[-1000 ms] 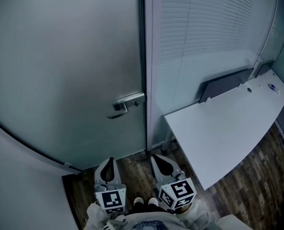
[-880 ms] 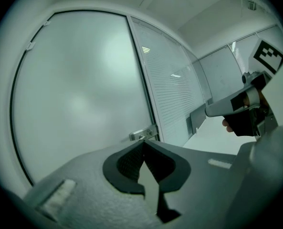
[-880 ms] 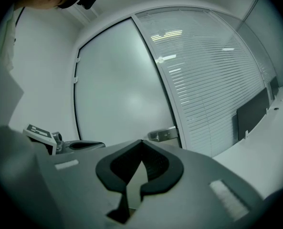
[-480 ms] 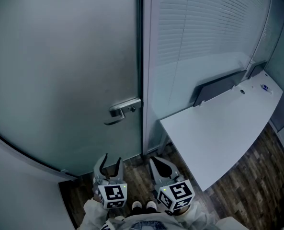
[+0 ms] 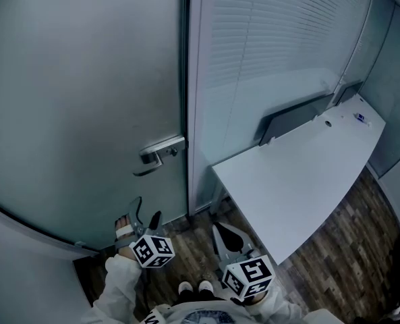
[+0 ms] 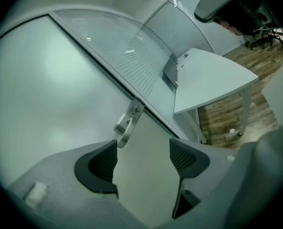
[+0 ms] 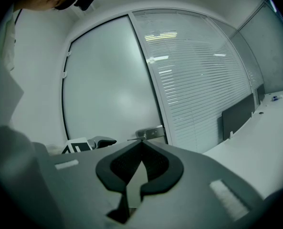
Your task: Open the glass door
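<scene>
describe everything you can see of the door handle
The door handle is a silvery metal lever on a rectangular plate at the right edge of the frosted glass door, beside the dark frame strip. The lever points left, its tip curving down. Nothing touches it: the left gripper, whose jaws have just been opening with nothing between them, is below it, apart.

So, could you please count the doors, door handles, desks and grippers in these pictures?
Glass door: 1
Door handle: 1
White desk: 1
Grippers: 2 (left gripper, jaws have just been opening, nothing between them; right gripper, shut)
Total: 5
</scene>
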`<action>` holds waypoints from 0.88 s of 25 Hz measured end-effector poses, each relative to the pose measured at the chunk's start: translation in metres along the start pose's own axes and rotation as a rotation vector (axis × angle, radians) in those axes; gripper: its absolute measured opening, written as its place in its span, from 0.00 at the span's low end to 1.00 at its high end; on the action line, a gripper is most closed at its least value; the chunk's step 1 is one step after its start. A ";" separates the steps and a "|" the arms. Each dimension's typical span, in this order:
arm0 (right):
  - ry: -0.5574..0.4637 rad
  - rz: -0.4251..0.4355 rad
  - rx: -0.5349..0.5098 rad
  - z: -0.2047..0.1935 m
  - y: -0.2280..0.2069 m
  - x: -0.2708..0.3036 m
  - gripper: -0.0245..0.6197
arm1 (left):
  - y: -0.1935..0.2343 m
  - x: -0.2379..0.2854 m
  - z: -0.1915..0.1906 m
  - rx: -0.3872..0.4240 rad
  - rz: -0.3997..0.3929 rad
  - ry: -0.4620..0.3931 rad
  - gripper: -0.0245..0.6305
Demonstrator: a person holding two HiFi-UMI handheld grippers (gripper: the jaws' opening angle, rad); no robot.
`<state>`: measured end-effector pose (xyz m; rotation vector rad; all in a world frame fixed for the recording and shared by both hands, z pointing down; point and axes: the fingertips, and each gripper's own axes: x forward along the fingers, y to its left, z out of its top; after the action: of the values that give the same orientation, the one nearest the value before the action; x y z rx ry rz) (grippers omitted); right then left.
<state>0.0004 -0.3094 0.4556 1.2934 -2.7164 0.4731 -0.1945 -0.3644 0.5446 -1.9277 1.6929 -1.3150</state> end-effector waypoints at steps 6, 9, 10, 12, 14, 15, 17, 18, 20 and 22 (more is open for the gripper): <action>0.010 -0.064 0.013 -0.006 -0.018 -0.011 0.05 | 0.017 0.034 0.006 0.158 0.069 0.004 0.58; 0.014 -0.079 0.018 -0.005 -0.020 -0.016 0.05 | 0.029 0.047 0.009 0.236 0.108 0.019 0.57; 0.016 -0.082 0.019 -0.005 -0.021 -0.016 0.05 | 0.033 0.051 0.009 0.270 0.125 0.025 0.57; 0.021 -0.088 0.021 -0.009 -0.023 -0.016 0.05 | 0.037 0.063 0.009 0.330 0.150 0.035 0.57; 0.026 -0.094 0.022 -0.013 -0.026 -0.016 0.05 | 0.038 0.075 0.007 0.364 0.159 0.044 0.57; 0.028 -0.096 0.023 -0.014 -0.027 -0.016 0.05 | 0.039 0.081 0.006 0.373 0.157 0.047 0.57; 0.028 -0.100 0.025 -0.014 -0.028 -0.015 0.05 | 0.040 0.091 0.005 0.384 0.149 0.050 0.57; 0.028 -0.101 0.025 -0.014 -0.028 -0.015 0.05 | 0.041 0.094 0.005 0.390 0.147 0.050 0.57; 0.030 -0.105 0.027 -0.013 -0.030 -0.016 0.05 | 0.044 0.100 0.005 0.400 0.145 0.054 0.56; 0.033 -0.110 0.031 -0.015 -0.032 -0.016 0.05 | 0.048 0.105 0.003 0.400 0.147 0.067 0.55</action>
<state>0.0348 -0.3122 0.4735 1.4203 -2.6041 0.5220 -0.2327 -0.4731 0.5564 -1.5204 1.4323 -1.5357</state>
